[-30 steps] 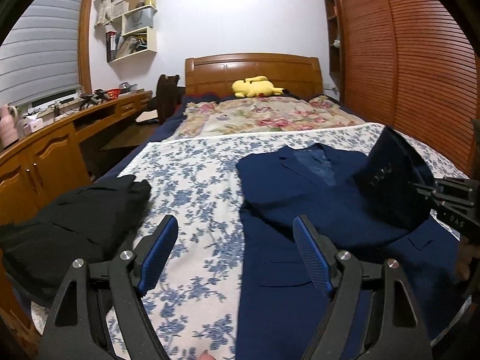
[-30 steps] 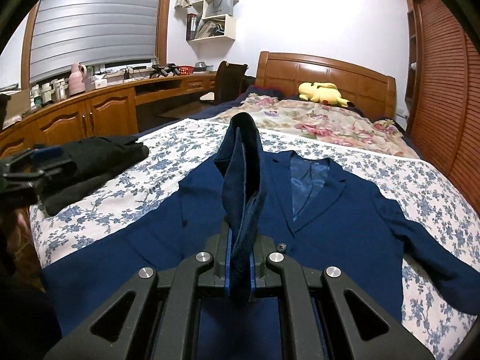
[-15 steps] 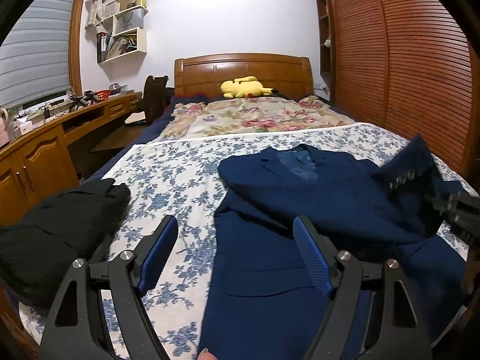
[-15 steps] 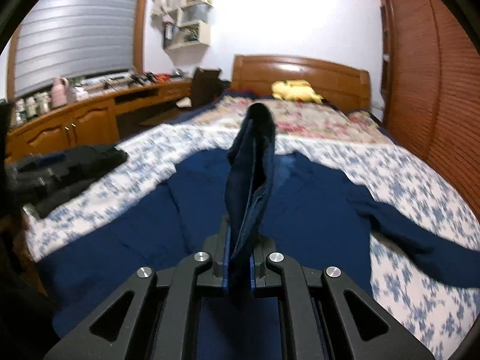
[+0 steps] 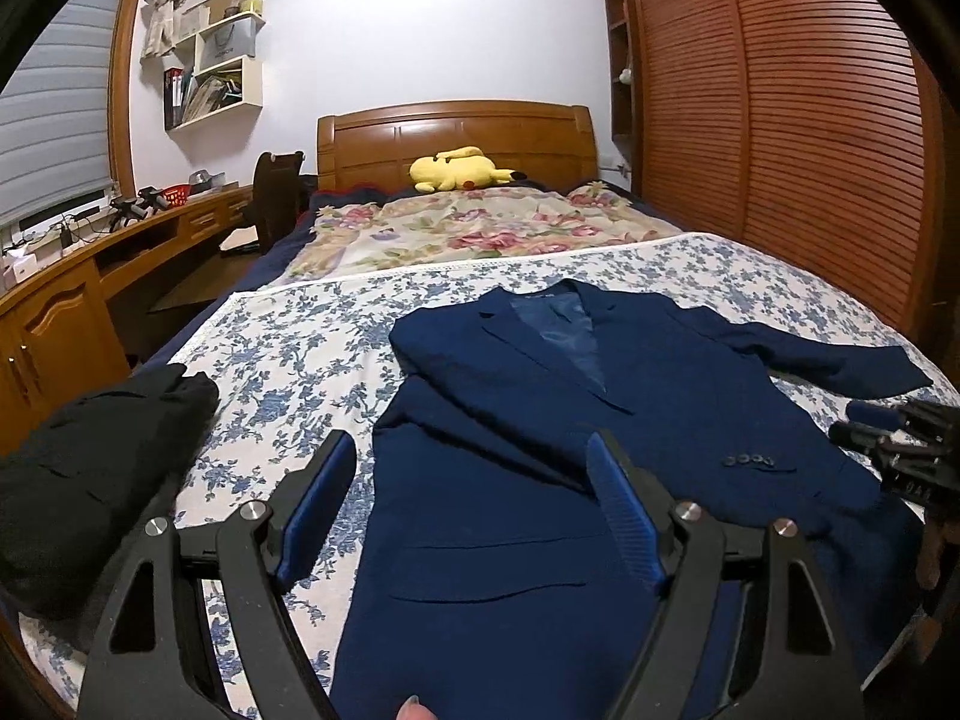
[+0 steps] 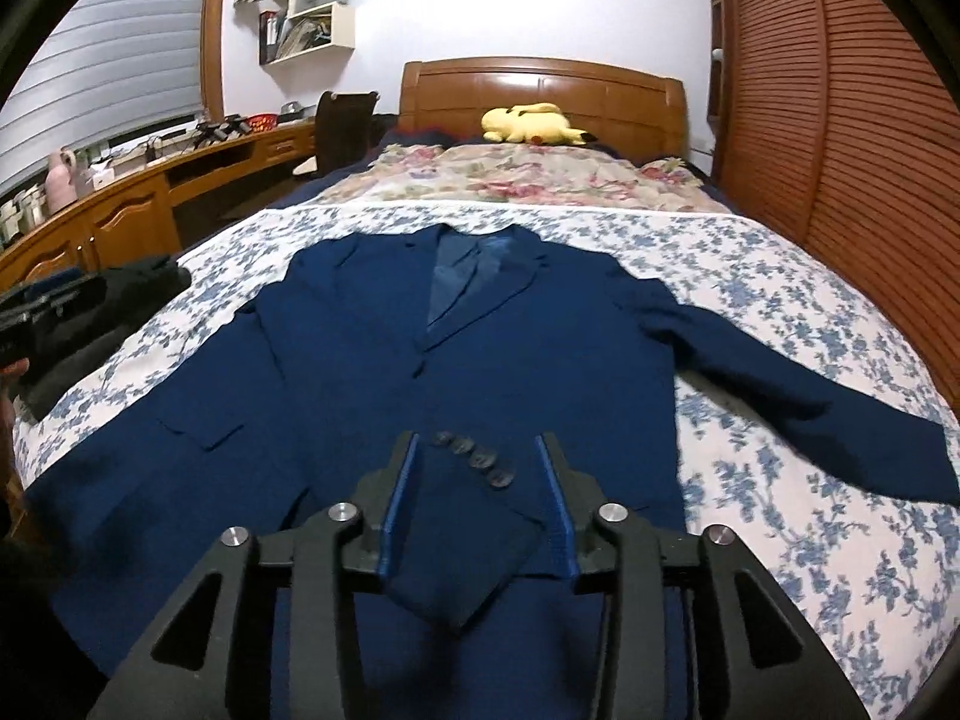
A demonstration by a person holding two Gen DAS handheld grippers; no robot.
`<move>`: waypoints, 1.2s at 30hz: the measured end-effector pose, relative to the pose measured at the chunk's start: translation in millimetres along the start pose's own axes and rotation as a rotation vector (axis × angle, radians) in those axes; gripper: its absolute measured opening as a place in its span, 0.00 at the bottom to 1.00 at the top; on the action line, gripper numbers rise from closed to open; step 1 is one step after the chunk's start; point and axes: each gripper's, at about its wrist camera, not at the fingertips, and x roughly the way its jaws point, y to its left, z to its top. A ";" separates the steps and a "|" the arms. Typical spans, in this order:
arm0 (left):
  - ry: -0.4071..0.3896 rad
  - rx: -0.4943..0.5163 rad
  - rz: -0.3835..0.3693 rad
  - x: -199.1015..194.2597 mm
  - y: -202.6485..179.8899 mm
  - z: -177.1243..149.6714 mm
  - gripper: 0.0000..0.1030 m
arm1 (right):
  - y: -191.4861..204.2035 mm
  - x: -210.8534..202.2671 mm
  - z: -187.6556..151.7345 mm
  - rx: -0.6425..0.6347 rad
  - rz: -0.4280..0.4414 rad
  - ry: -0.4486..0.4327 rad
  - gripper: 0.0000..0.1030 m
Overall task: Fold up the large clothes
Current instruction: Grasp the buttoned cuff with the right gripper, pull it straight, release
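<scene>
While the sleeve is being let go, notes run near to far.

Right gripper [image 6: 477,510]: jaws opening, blue pads standing clear of the cloth on both sides; sleeve cuff [image 6: 462,546] lies between them, not pinched.
Left gripper [image 5: 474,513]: spread wide, nothing between the pads, hovers over the near left hem of the jacket.
Jacket [image 5: 600,432]: navy suit jacket, face up on the blue-flowered bedspread [image 5: 288,348], collar far, hem near. Its left-side sleeve is folded across the front, cuff buttons [image 6: 474,459] showing mid-body; other sleeve [image 6: 810,396] is spread out to the right on the bedspread.
Black garment [image 5: 90,456]: bundled at the near left bed edge, apart from the jacket.
Far: yellow plush toy [image 5: 459,168] against the headboard.
Risk 1: cuff could catch on a pad if the right gripper pulls back before the jaws clear it, dragging the folded sleeve off line.
Risk 2: folded sleeve looks loosely laid and a bit slanted; it may slide when the right sleeve or hem gets moved.
Risk 3: left gripper could bunch the hem if it dips.
Pose: both grippers point forward and slightly down toward the headboard, right one low over the jacket front, left one higher on the left side.
</scene>
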 end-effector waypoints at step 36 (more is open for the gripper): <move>0.057 -0.001 -0.005 34.4 -55.3 -10.0 0.77 | -14.9 109.3 10.5 -0.025 0.126 0.290 0.08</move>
